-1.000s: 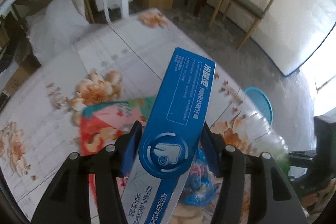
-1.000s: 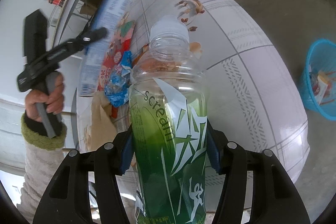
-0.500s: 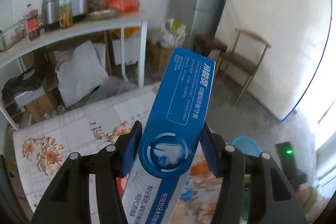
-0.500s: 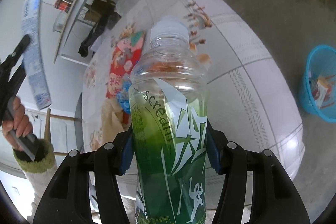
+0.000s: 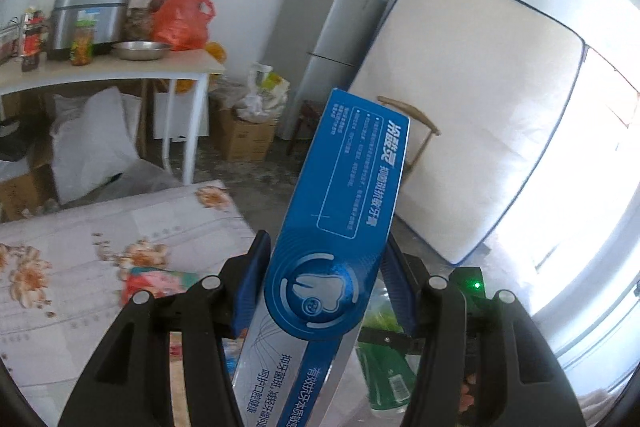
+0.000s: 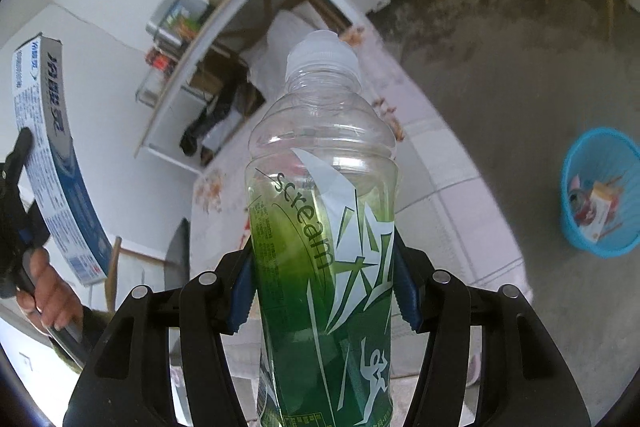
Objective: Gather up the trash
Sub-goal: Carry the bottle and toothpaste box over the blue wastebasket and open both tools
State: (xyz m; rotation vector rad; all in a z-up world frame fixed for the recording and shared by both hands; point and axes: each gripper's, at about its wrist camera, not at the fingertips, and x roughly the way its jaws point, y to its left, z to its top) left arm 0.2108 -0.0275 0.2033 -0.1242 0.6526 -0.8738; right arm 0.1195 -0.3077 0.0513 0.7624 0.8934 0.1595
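My left gripper is shut on a long blue toothpaste box and holds it high above the floral-cloth table. The box also shows at the left of the right wrist view. My right gripper is shut on a clear plastic bottle with a green label and white cap, held above the table. A blue trash basket with wrappers inside stands on the floor to the right. A red wrapper lies on the table.
A white side table with a cooker, a bowl and an orange bag stands by the wall. A grey fridge, a mattress, a wooden chair, cardboard boxes and white sacks stand around on the concrete floor.
Both grippers have risen and tilted up from the table with their loads. The left view now shows the room's wall and fridge instead of the tabletop.
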